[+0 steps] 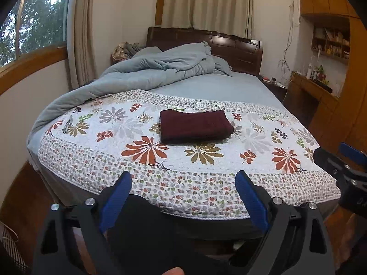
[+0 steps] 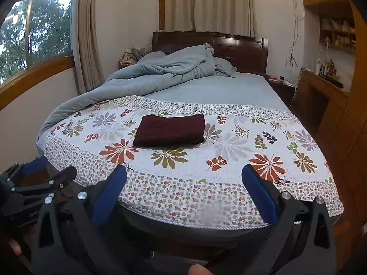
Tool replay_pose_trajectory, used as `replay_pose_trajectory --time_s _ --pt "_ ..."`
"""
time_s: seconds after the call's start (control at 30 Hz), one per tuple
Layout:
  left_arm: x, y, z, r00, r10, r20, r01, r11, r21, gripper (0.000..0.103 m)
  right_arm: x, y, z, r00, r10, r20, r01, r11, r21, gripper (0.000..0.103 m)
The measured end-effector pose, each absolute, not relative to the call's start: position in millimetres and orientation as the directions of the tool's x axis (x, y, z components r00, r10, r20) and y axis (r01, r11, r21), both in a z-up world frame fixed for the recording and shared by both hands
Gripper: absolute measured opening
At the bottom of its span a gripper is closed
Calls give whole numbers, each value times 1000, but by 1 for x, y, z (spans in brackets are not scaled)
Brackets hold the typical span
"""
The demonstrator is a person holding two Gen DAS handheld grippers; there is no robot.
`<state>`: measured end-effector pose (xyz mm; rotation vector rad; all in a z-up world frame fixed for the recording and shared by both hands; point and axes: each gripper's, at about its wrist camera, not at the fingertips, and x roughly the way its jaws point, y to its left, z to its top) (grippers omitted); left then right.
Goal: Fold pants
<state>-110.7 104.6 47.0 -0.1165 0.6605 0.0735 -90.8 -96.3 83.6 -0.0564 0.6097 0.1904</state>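
Dark maroon pants (image 1: 195, 126) lie folded into a neat rectangle on the floral quilt (image 1: 114, 155), near the middle of the bed's foot end. The same folded pants (image 2: 170, 130) show in the right wrist view. My left gripper (image 1: 183, 180) hangs open over the quilt's near edge, well short of the pants, with nothing between its blue pads. My right gripper (image 2: 184, 175) is likewise open and empty, also back from the pants. Each gripper appears at the edge of the other's view: the right gripper (image 1: 348, 167) and the left gripper (image 2: 39, 174).
A rumpled grey-blue duvet (image 1: 160, 68) is heaped at the head of the bed by the dark headboard (image 1: 236, 48). A wooden desk with shelves (image 1: 321, 87) stands on the right. A window (image 1: 27, 23) and curtains line the left wall. Wooden floor surrounds the bed.
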Motion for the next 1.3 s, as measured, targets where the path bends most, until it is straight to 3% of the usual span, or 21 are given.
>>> replay_pose_trajectory --time_s 1.3 --pt "-84 109 37 775 38 -631 -136 985 -107 92 -57 -95 54 766 173 -619 -209 978 14 100"
